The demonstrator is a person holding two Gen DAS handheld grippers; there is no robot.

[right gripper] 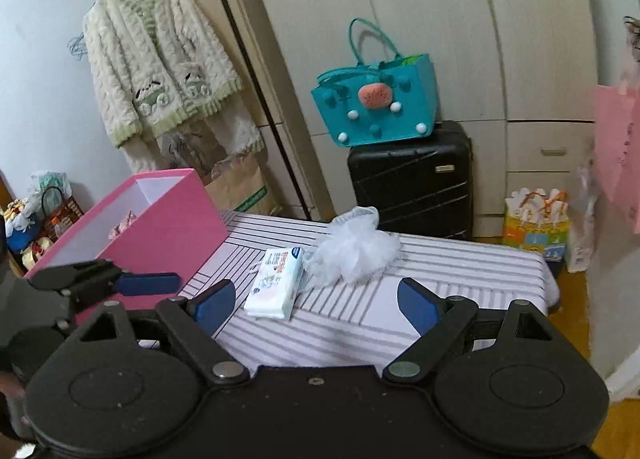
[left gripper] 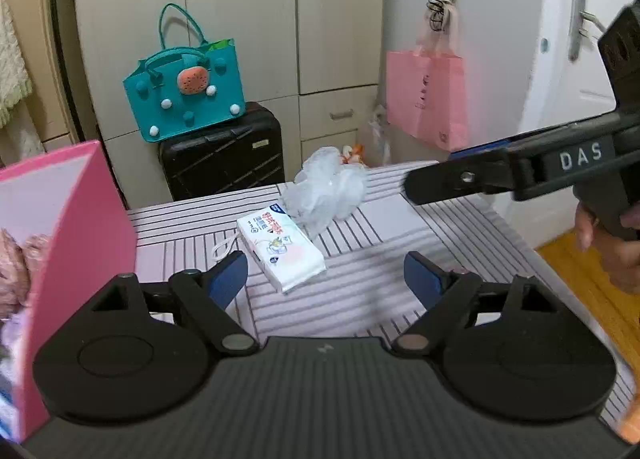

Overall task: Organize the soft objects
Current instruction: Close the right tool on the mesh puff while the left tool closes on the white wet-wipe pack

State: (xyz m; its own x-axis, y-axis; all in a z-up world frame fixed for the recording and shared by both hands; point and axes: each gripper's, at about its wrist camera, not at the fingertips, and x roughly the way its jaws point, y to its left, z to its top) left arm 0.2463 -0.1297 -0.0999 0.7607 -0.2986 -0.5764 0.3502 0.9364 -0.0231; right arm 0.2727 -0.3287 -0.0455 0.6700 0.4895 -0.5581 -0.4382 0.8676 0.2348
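Observation:
On the striped tablecloth (left gripper: 360, 271) lies a white tissue pack (left gripper: 280, 255) (right gripper: 276, 283), with a white mesh bath puff (left gripper: 328, 195) (right gripper: 356, 251) touching its far end. An open pink box (left gripper: 84, 227) (right gripper: 168, 219) stands at the table's left, and something pink and fluffy (left gripper: 16, 267) lies inside it. My left gripper (left gripper: 326, 279) hovers open just short of the pack, which no pad touches. My right gripper (right gripper: 316, 299) is open and empty, near the pack and puff. In the left wrist view it reaches in from the right, held by a hand (left gripper: 612, 251).
A teal felt bag (right gripper: 376, 99) sits on a black suitcase (right gripper: 412, 183) behind the table, in front of beige wardrobes. A fluffy cardigan (right gripper: 160, 59) hangs at the left. A pink bag (left gripper: 428, 99) hangs by the door. Gift bags (right gripper: 536, 223) stand on the floor past the table's right edge.

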